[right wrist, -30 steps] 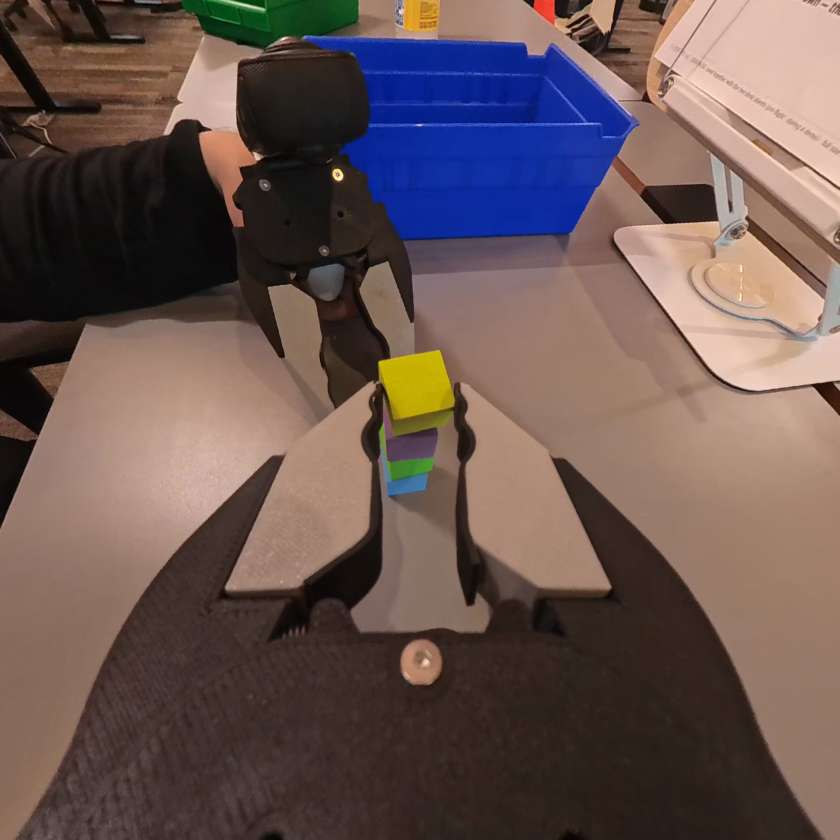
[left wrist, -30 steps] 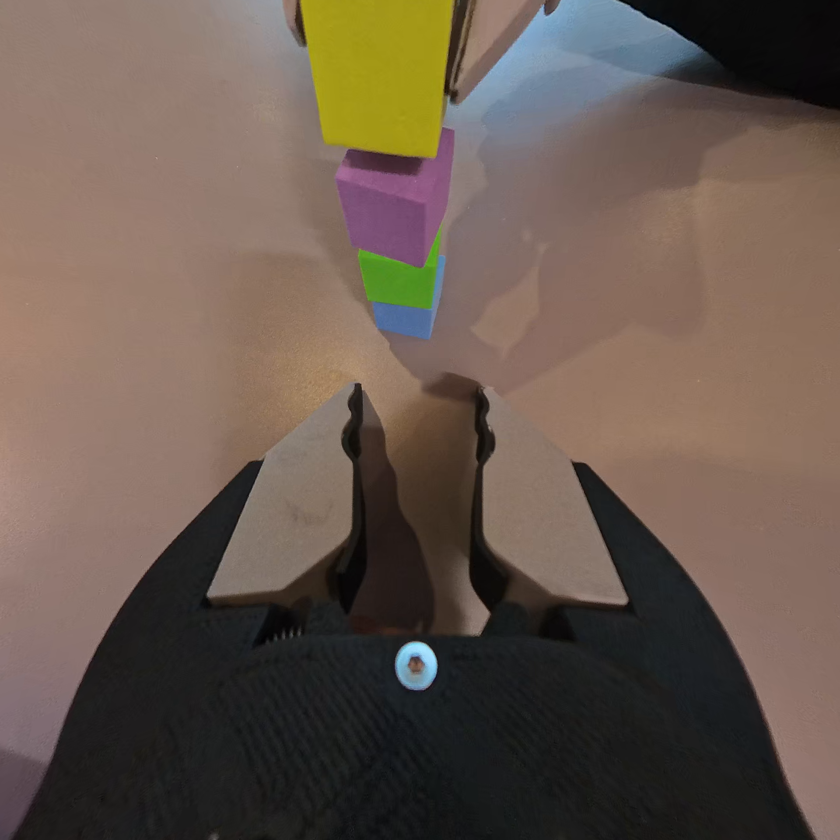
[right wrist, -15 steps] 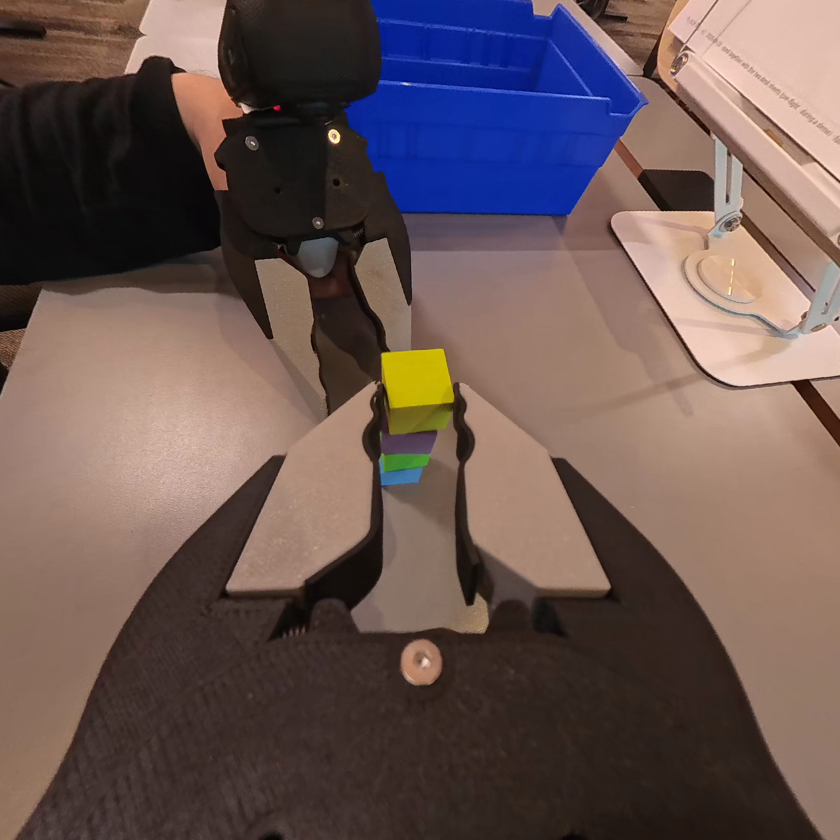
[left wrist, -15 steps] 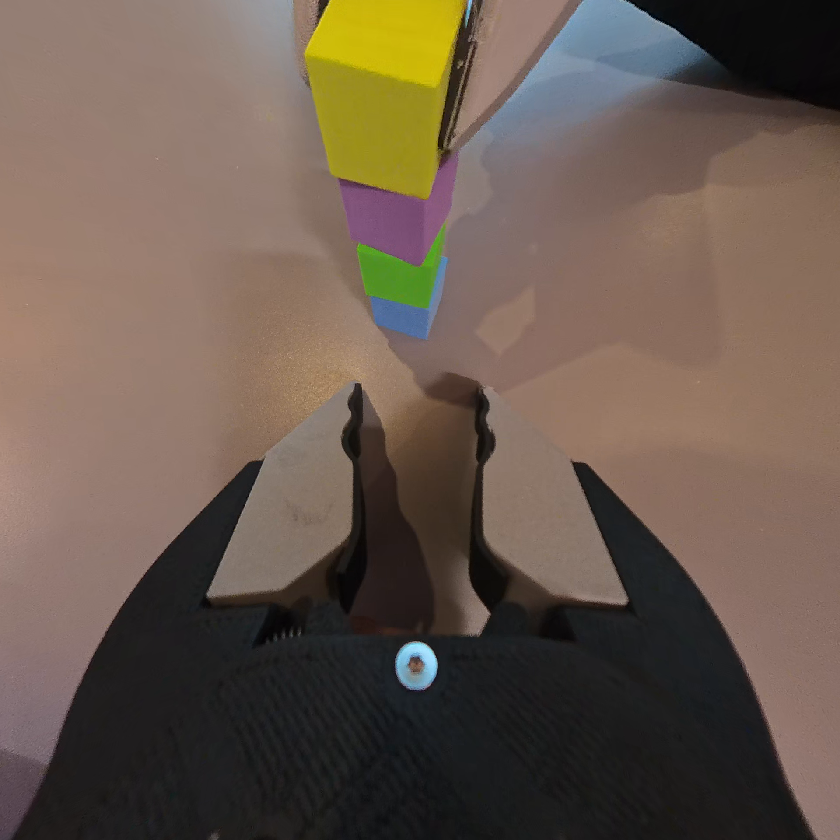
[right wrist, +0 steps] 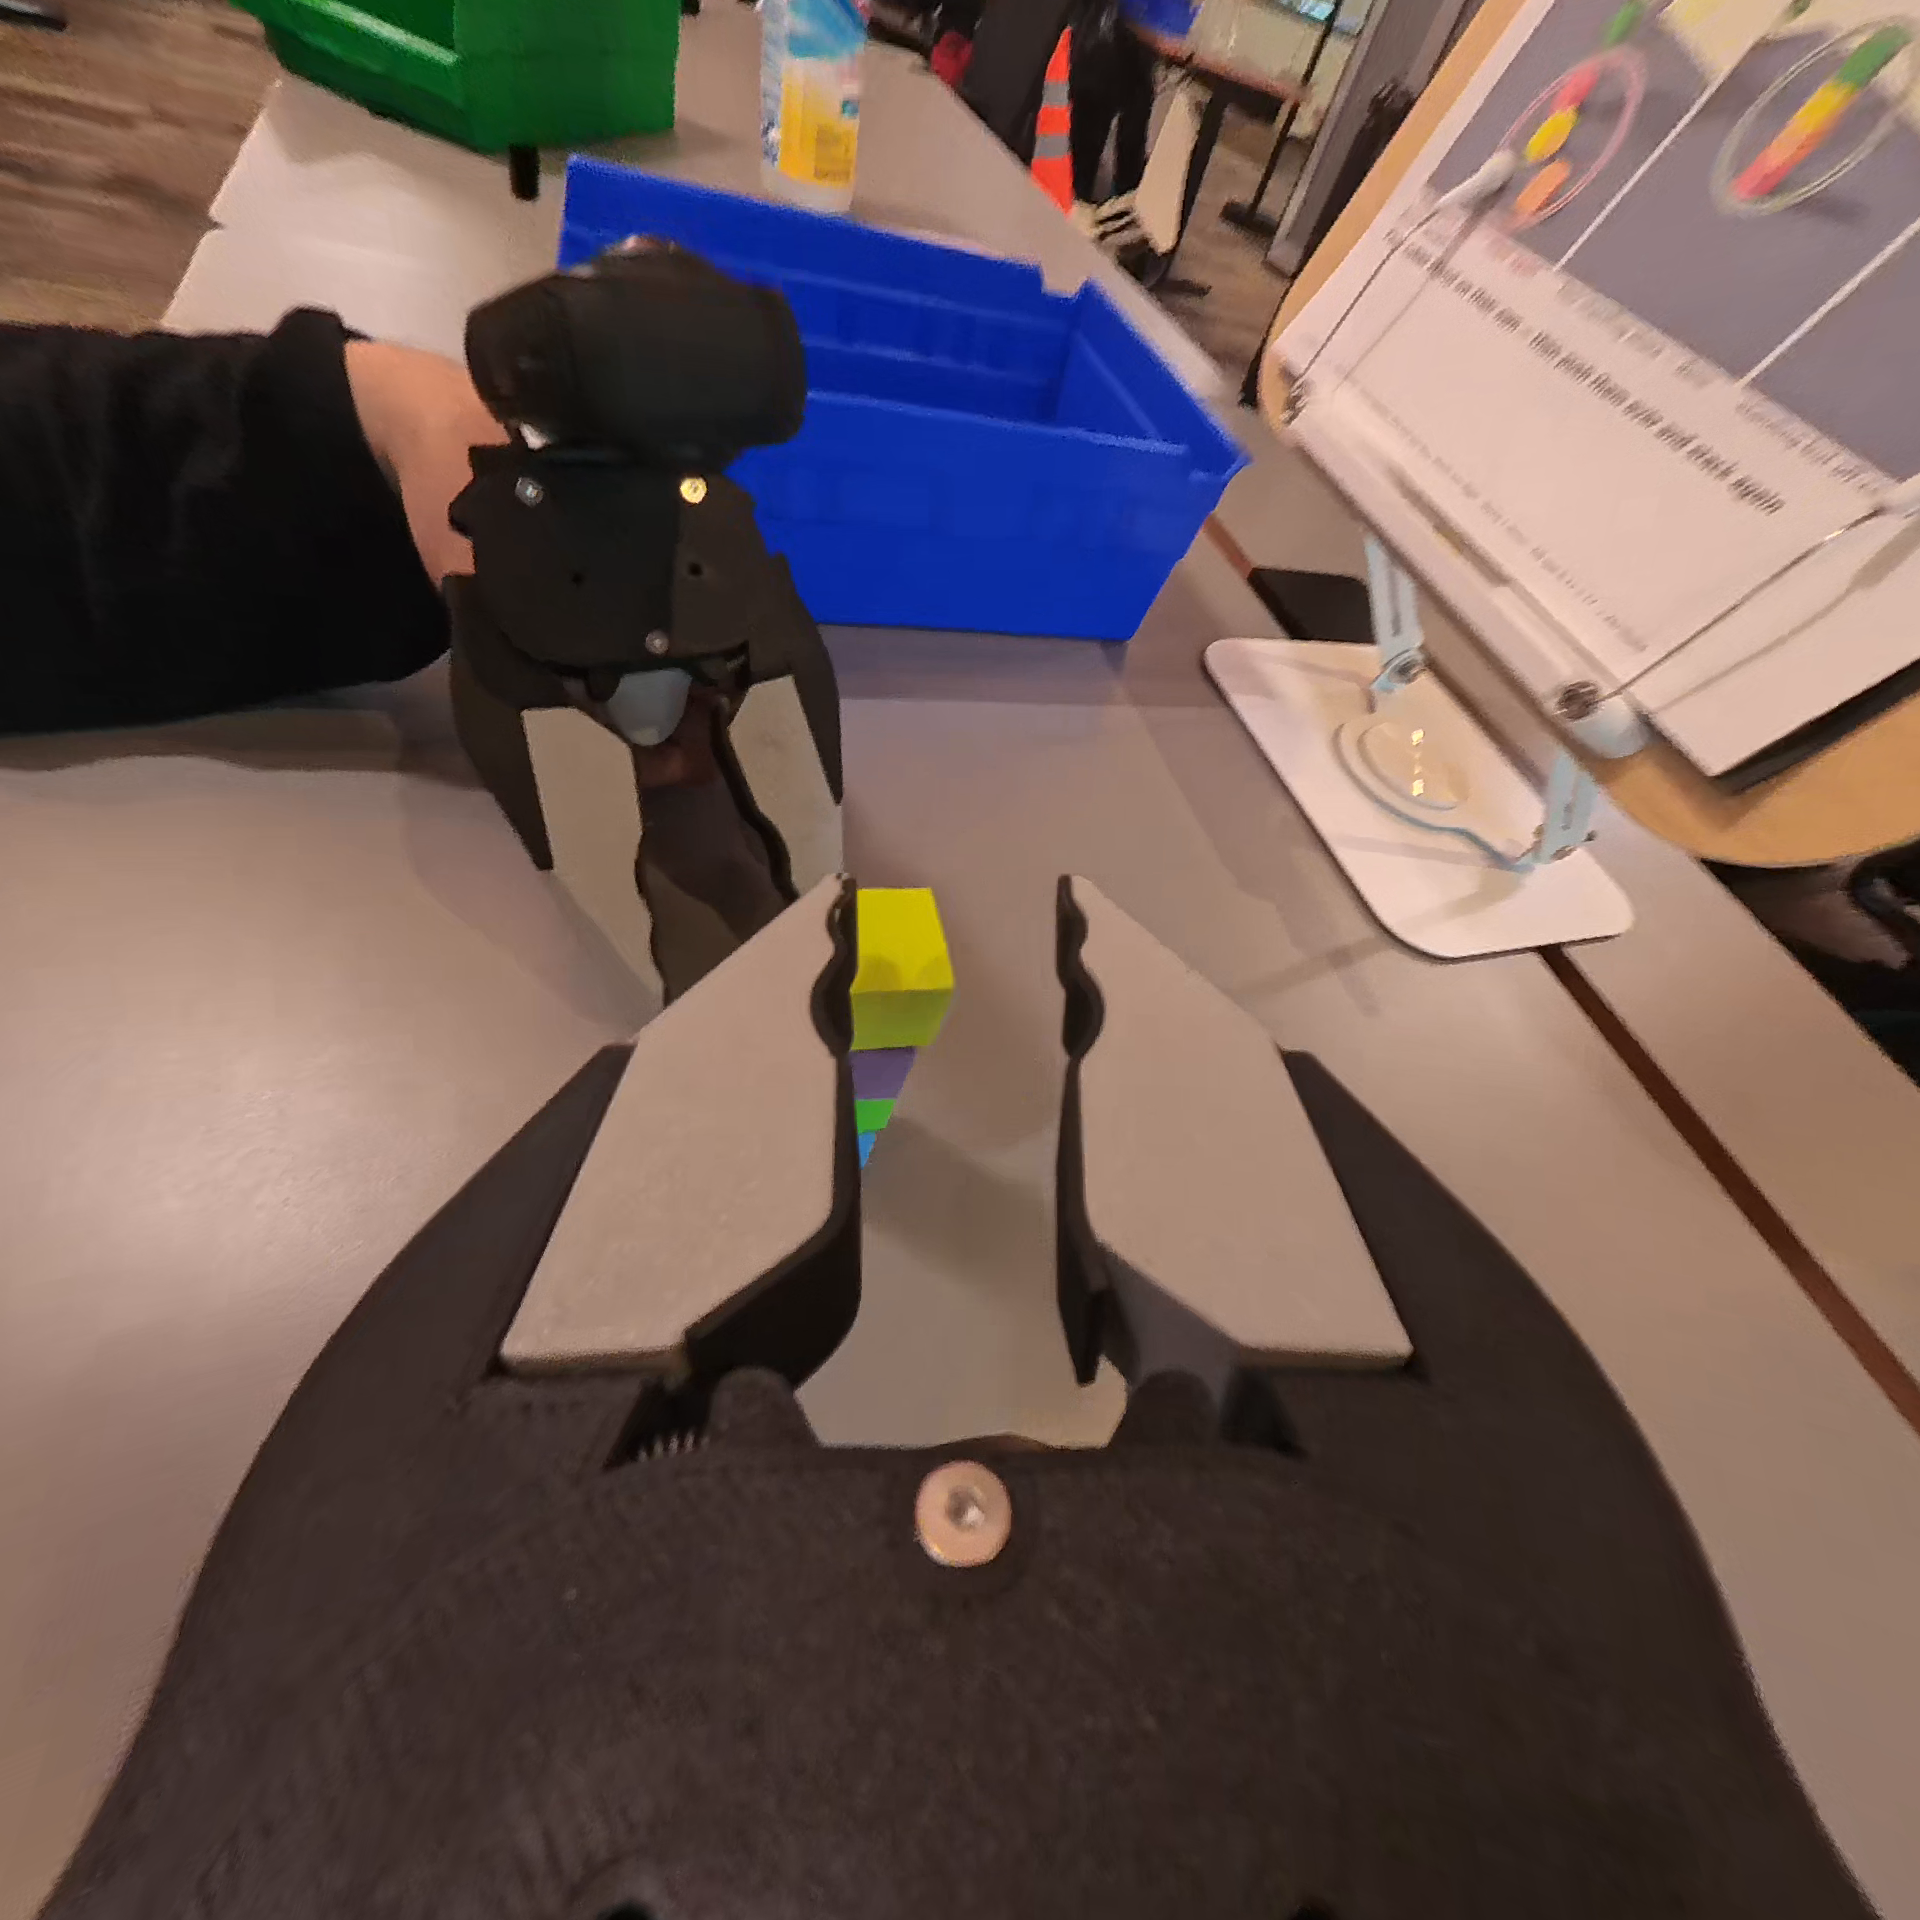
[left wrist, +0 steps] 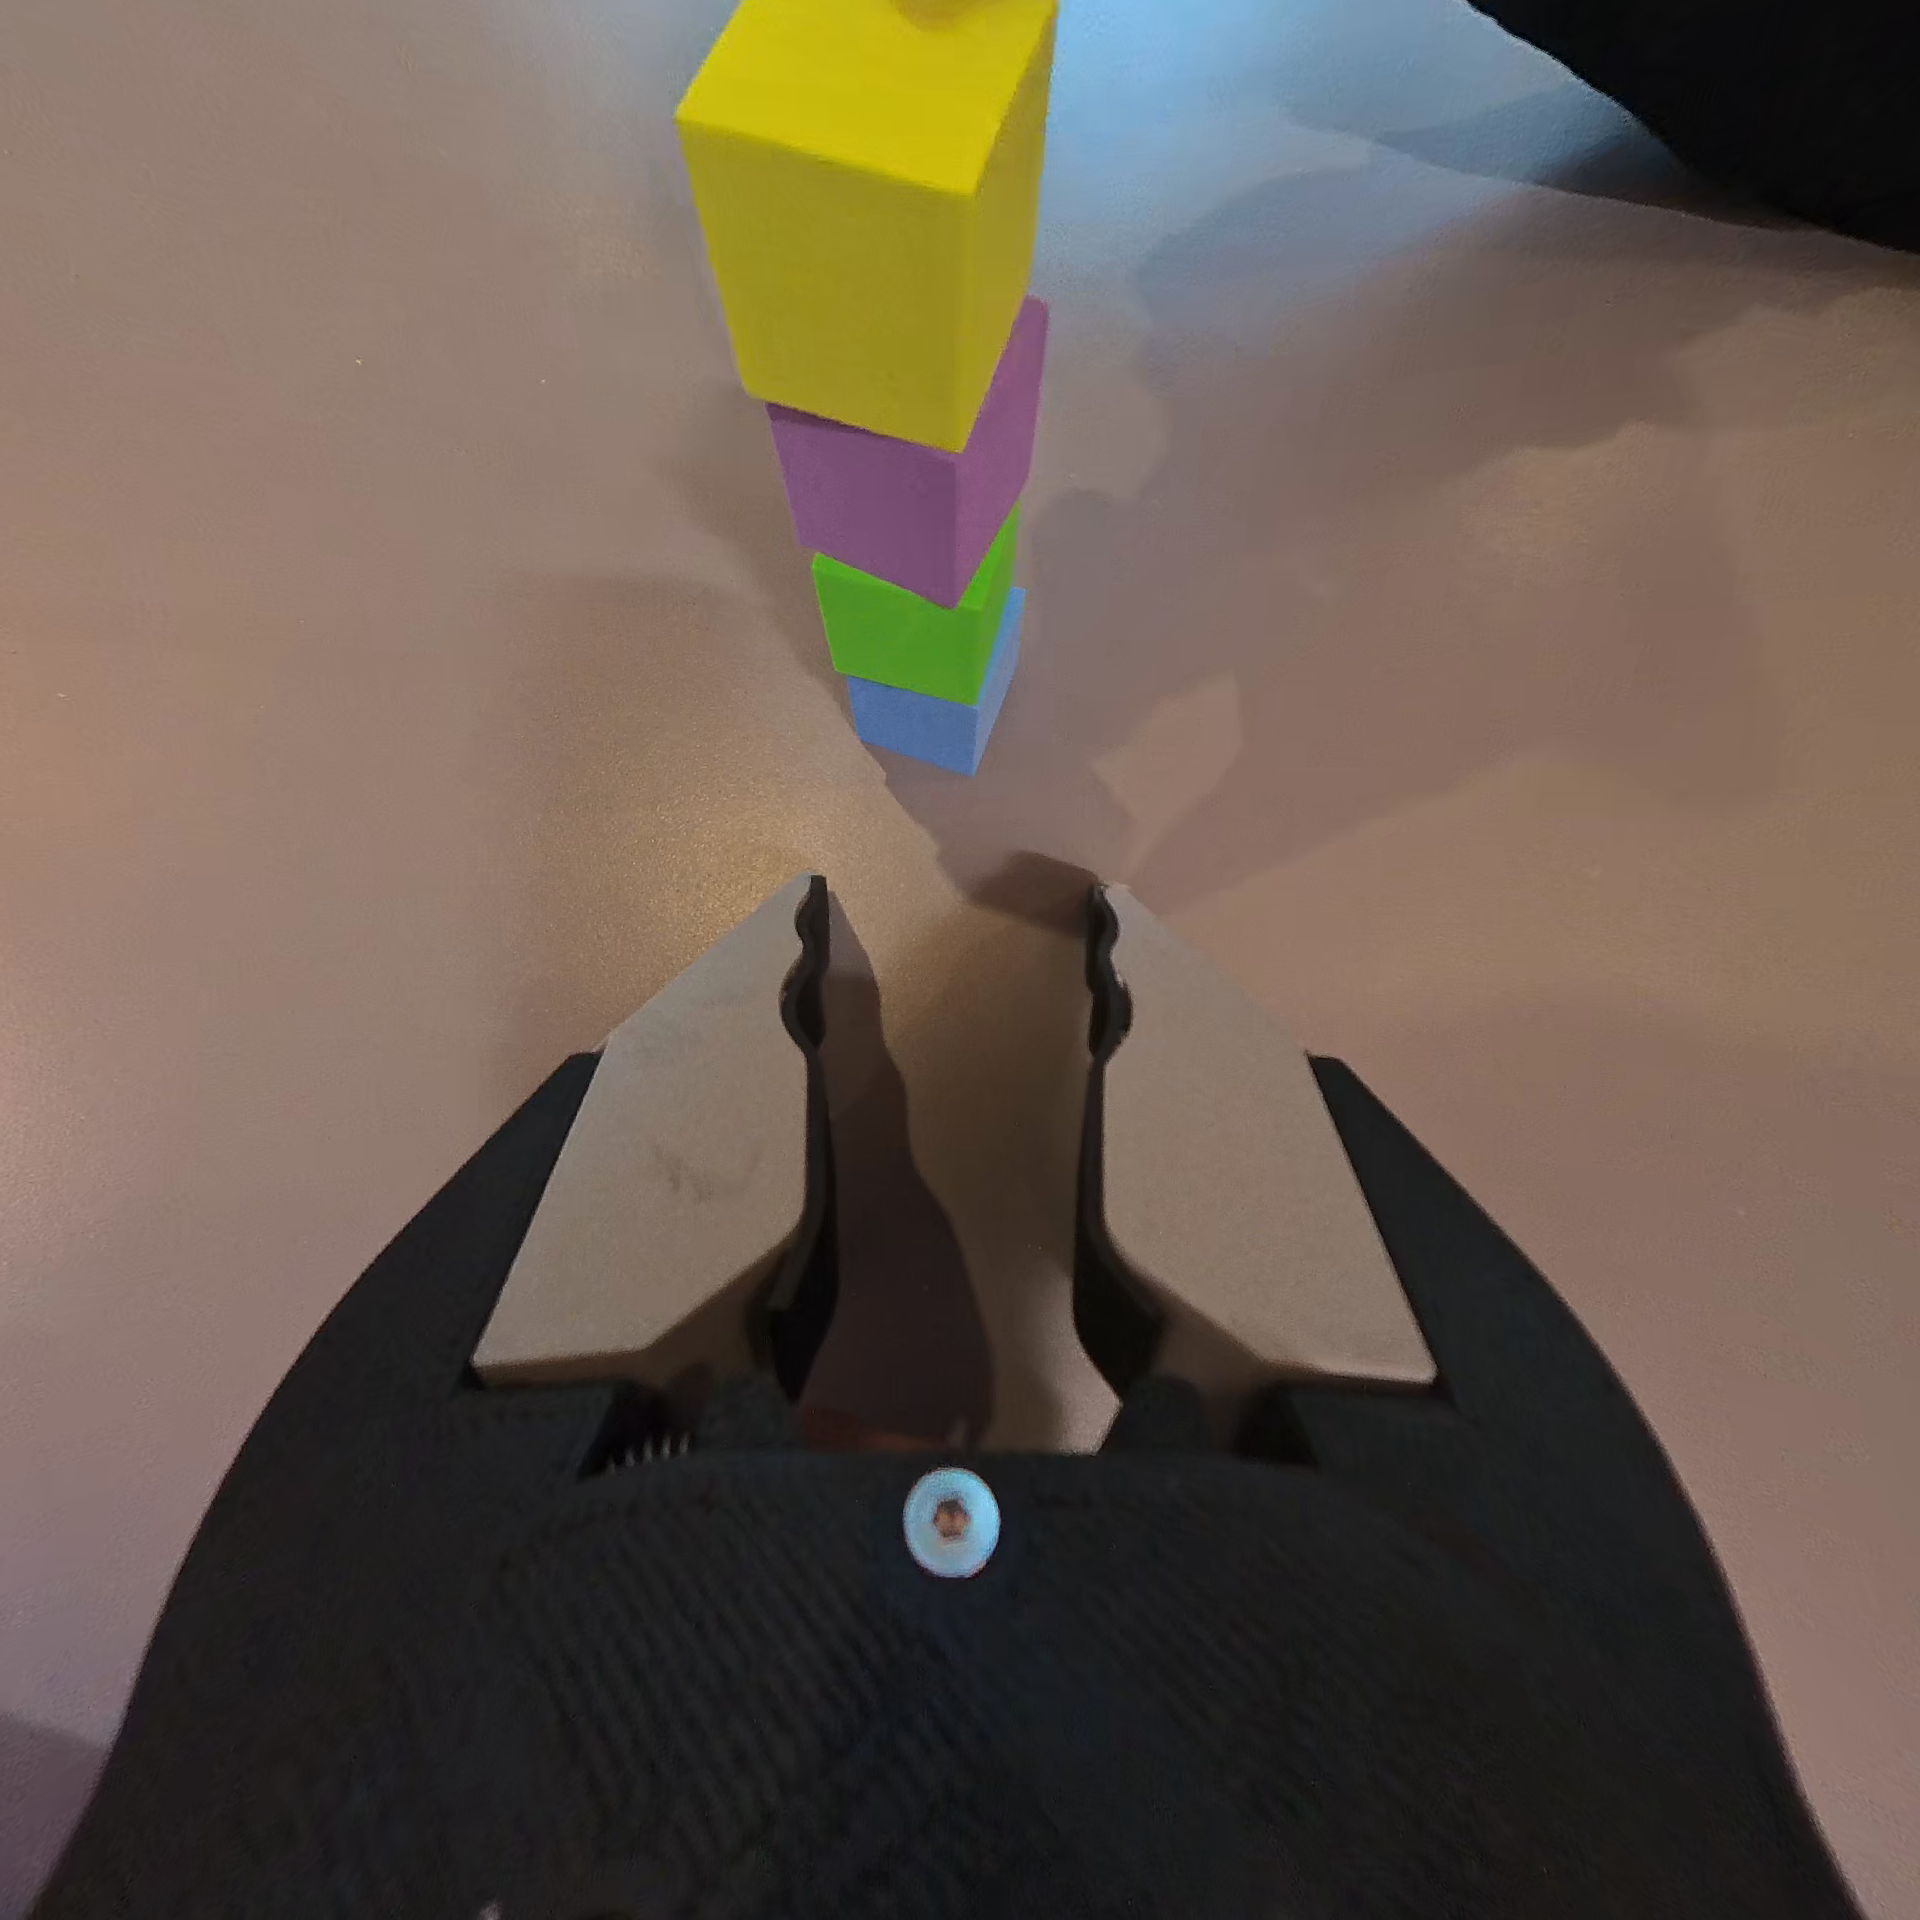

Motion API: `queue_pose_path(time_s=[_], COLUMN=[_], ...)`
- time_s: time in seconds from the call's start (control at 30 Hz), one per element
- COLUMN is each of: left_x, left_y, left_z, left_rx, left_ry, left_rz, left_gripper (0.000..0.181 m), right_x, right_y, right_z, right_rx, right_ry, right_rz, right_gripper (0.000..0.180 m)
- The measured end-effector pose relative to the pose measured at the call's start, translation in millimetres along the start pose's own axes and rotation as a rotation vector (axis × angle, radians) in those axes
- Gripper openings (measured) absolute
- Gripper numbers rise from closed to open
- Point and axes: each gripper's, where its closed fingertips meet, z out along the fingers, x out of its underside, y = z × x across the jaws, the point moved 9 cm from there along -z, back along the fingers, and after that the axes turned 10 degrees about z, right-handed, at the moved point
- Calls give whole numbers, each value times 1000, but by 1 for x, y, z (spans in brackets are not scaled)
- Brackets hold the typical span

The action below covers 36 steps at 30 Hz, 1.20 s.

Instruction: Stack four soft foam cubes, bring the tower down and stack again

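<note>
With all four cubes standing in one upright tower (left wrist: 914,457) mid-worktop (right wrist: 260,1039), my right gripper (right wrist: 951,914) hangs spread and empty just above it, yellow cube (right wrist: 900,966) against its left finger; my left gripper (left wrist: 956,914) waits spread, nearer the base.

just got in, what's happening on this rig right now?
A person holds a gripper in each hand over a grey table. Four foam cubes stand in a tower: blue cube at the bottom, then green cube, purple cube, yellow cube on top, slightly twisted. The right gripper has its jaws open, with the tower just inside its left jaw. The left gripper hangs open and empty beside the tower.
</note>
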Motion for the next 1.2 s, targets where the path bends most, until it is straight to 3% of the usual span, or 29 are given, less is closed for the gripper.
queue_pose_path(time_s=[0.1,0.3,0.5,0.77,0.9,0.97,1.1,1.2], left_x=[0,0,0,0,0,0,0,0], left_y=[0,0,0,0,0,0,0,0], left_z=[0,0,0,0,0,0,0,0], left_rx=[0,1,2,1,1,1,1,1], left_ry=[0,-1,-1,-2,-1,-1,-1,-1], left_rz=[0,-1,-2,-2,-1,-1,-1,-1], left_gripper=[48,48,48,48,48,48,48,48], right_x=[-6,-13,-12,-4,-3,-1,2,10], right_y=[-4,-16,-21,-27,-25,-22,-17,-10], right_z=[-8,-22,-25,-21,-20,-19,-18,-14], right_rx=[102,461,612,625,608,565,510,366], right_ry=[-61,-99,-64,6,31,67,174,306], right_rz=[-20,-69,-80,-50,-66,-92,-150,-164], right_gripper=[35,33,30,29,21,0,0,0])
